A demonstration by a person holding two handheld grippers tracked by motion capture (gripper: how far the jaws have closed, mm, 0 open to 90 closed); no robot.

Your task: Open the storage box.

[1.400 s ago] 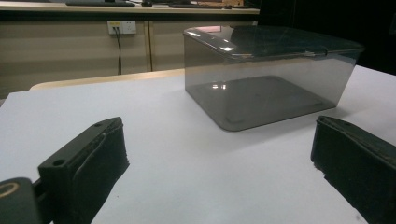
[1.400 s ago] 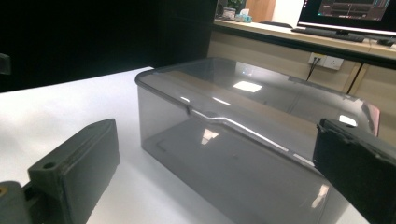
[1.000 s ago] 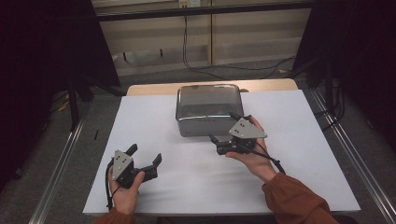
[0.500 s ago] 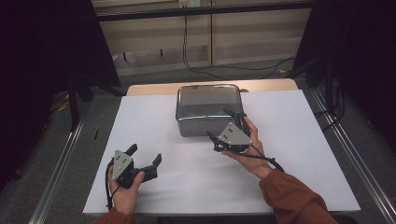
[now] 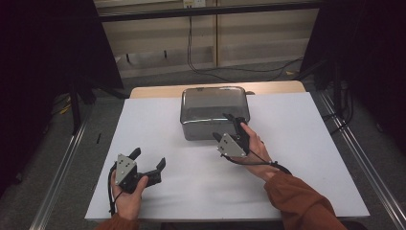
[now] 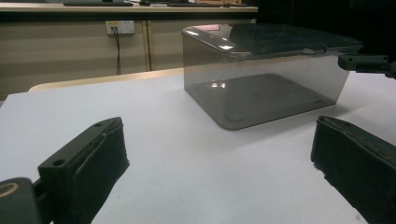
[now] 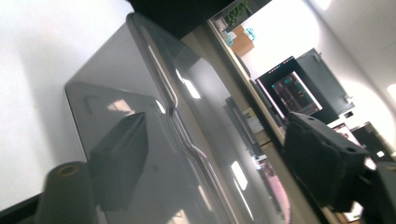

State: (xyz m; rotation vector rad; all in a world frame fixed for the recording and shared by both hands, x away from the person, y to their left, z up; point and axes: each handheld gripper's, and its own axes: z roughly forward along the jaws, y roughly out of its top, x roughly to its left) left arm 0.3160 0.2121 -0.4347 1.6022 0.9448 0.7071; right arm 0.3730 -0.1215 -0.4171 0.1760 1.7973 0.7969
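**Catching the lid's near edge cleanly**

The smoky-grey plastic box (image 5: 214, 111), lid (image 6: 271, 39) on, sits at the twelve o'clock end of the white surface (image 5: 306, 158), close to its far edge. My right gripper (image 5: 225, 126) is at the box's six o'clock side, tilted on its side, with one finger (image 7: 117, 158) against the front wall below the lid's rim and the other (image 7: 322, 161) standing above the lid. They have just been closing in, yet there is a gap on each side, so nothing is pinched so far. I judge the step to be taking hold of the lid's edge.

To do it well I would line the lower finger under the lip, where the rim bulges out, before I squeeze. The wall is glossy and will likely slip, so a square, slow pinch seems best, and any lift should be straight up.

My left gripper (image 5: 148, 163) rests near seven o'clock, well apart from the box, fingers (image 6: 88, 165) spread wide and empty. It could come in to steady the box if it starts to slide.
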